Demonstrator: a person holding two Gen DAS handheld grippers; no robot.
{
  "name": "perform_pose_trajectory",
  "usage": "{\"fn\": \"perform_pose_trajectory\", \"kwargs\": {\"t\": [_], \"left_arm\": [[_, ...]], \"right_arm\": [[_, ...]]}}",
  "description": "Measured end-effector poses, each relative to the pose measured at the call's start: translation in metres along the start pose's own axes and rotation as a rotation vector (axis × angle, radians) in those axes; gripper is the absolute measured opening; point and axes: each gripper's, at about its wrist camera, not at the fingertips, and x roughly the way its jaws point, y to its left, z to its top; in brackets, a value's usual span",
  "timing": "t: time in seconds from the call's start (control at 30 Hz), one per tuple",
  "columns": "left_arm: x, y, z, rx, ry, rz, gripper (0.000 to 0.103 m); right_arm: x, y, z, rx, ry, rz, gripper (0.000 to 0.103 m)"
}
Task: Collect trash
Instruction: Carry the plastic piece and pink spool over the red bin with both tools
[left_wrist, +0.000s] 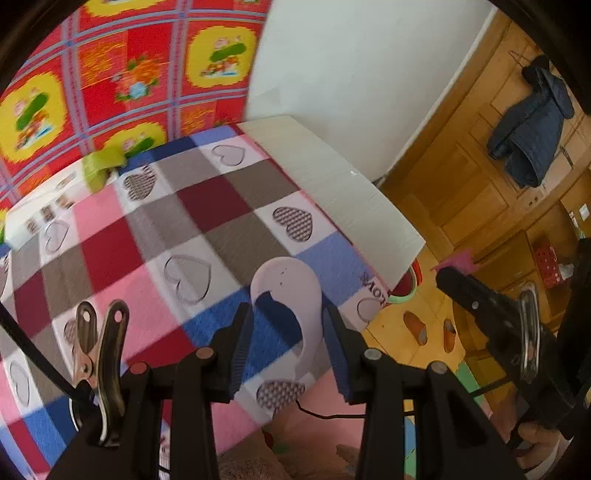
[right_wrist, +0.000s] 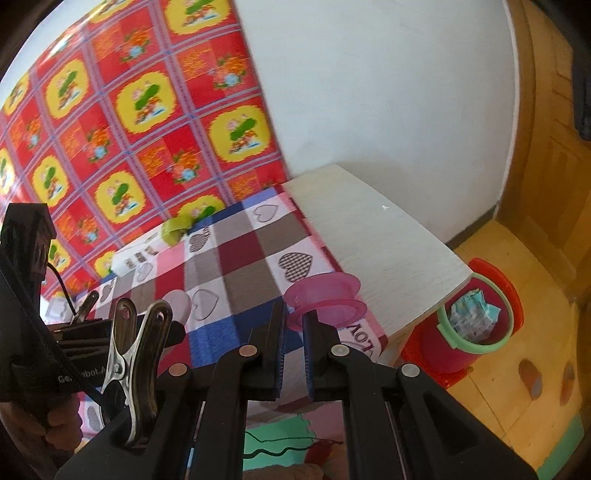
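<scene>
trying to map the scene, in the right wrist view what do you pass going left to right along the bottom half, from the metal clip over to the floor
metal clip → right gripper, shut on the pink spool → red bin with a green rim → slippers on the wooden floor

Motion blur softens the checked heart-print cloth (left_wrist: 155, 229) on the surface, leaving the small cards (left_wrist: 48, 214) at its far end unreadable. The white broken piece (left_wrist: 295, 295) is partly masked by the left gripper's fingers (left_wrist: 242, 350). The surface hides half the red bin (right_wrist: 495, 314); its crumpled contents (right_wrist: 472, 314) stay unidentifiable.
</scene>
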Motion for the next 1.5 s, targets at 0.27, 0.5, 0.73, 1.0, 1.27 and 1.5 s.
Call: {"fn": "perform_pose_trajectory", "kwargs": {"t": [0.27,0.5,0.73,1.0,1.27,1.5], "left_arm": [[0.025,-0.015,0.025,0.046,0.031,-0.052,0.040],[0.043,-0.040,0.042,0.076,0.029,-0.073,0.040],[0.067,-0.080,0.054,0.081,0.034,-0.086,0.040],[0.102,-0.131,0.063,0.081,0.084,-0.075,0.040],[0.140,-0.186,0.072,0.104,0.121,-0.063,0.041],[0.177,-0.234,0.082,0.118,0.143,-0.061,0.041]], "right_arm": [[0.012,-0.016,0.014,0.051,-0.005,-0.050,0.009],[0.017,-0.038,0.027,0.064,-0.012,-0.080,0.009],[0.024,-0.075,0.032,0.065,0.005,-0.071,0.009],[0.030,-0.131,0.034,0.074,0.053,-0.057,0.009],[0.032,-0.203,0.032,0.116,0.078,-0.069,0.009],[0.042,-0.273,0.023,0.172,0.111,-0.071,0.009]]}}
